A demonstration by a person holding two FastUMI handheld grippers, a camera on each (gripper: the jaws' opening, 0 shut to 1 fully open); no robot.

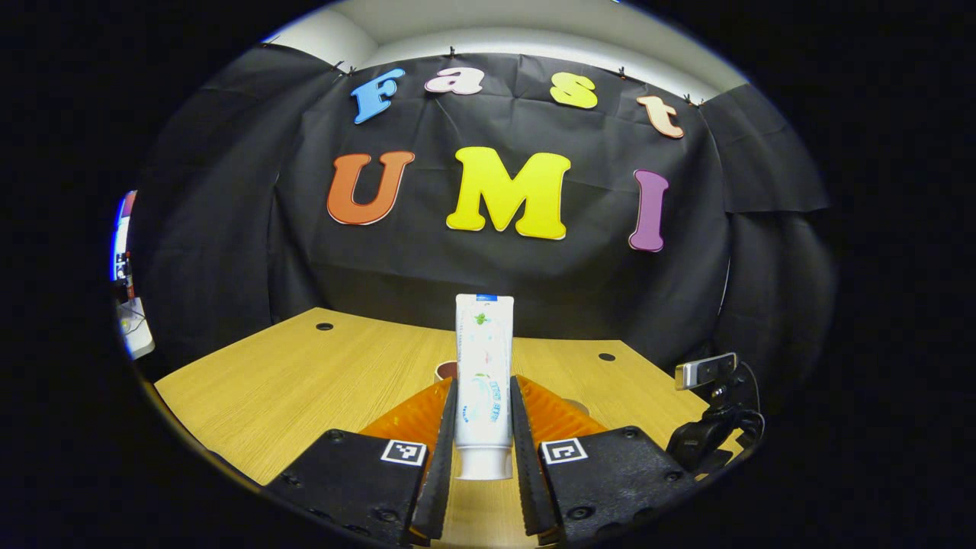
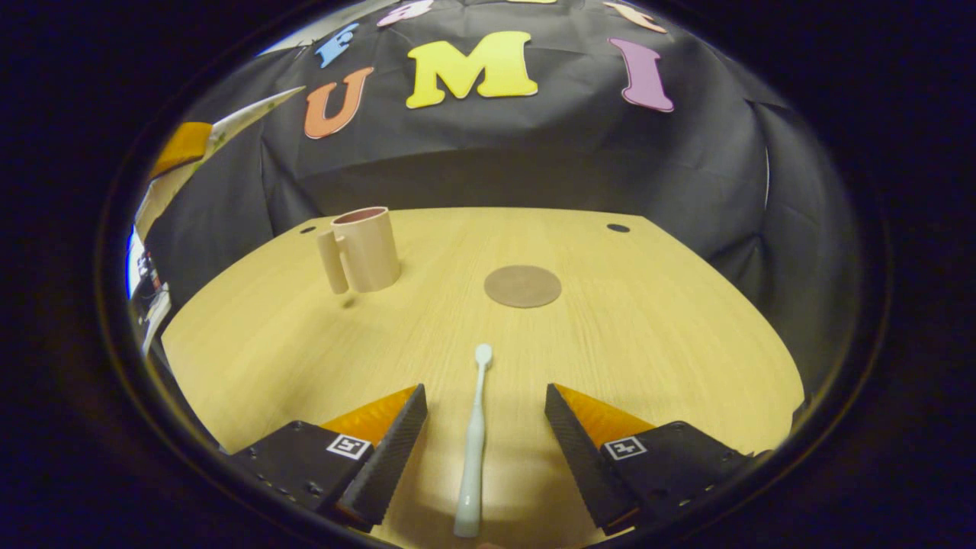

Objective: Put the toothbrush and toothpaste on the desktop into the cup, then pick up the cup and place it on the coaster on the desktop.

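Note:
In the left gripper view, my left gripper (image 1: 484, 381) is shut on a white toothpaste tube (image 1: 483, 358), held upright with its cap down, above the table. The rim of the cup (image 1: 445, 371) peeks out just behind the tube. In the right gripper view, my right gripper (image 2: 485, 389) is open low over the table, and the pale toothbrush (image 2: 474, 442) lies lengthwise between its fingers, head pointing away. The beige handled cup (image 2: 366, 248) stands upright at the far left, and the round brown coaster (image 2: 523, 286) lies to its right. The lifted toothpaste tube (image 2: 252, 110) shows at the upper left.
The wooden table (image 2: 648, 328) has two small dark holes near its back corners (image 2: 618, 227). A small camera on a black stand (image 1: 709, 371) sits at the table's right edge in the left gripper view. Black cloth walls close the back and sides.

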